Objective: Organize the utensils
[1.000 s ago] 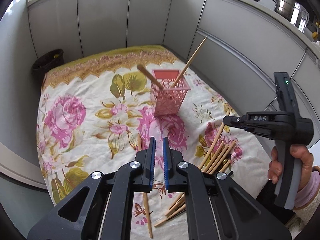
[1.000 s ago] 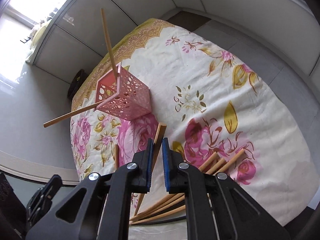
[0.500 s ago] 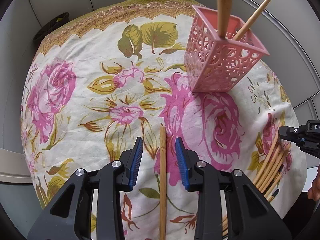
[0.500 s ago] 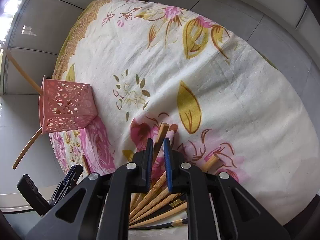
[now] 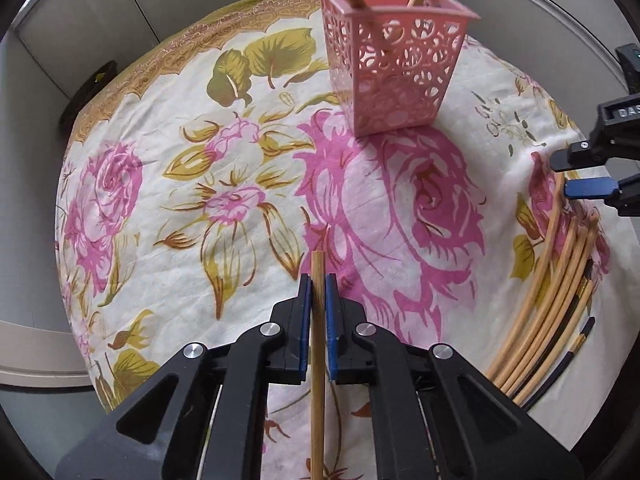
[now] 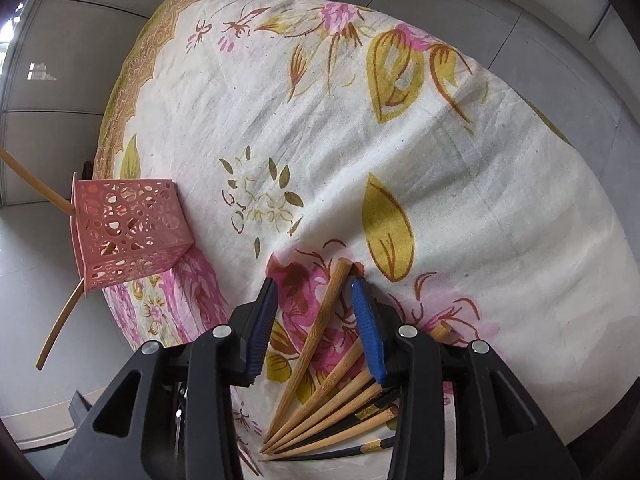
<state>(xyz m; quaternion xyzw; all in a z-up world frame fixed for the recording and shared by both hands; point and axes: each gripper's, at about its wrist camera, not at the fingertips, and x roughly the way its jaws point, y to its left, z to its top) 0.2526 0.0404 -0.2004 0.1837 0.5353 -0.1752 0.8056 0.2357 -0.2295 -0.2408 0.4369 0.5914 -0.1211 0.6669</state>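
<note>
My left gripper (image 5: 318,284) clamps one chopstick (image 5: 318,344) for the pink holder (image 5: 394,64) at one o'clock, while my right gripper (image 6: 316,300) is opening over the pile (image 6: 332,408).

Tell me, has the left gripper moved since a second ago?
Yes. The left gripper has come down toward the floral cloth and nearer the pink holder, and its fingers are now shut on a single chopstick.
</note>
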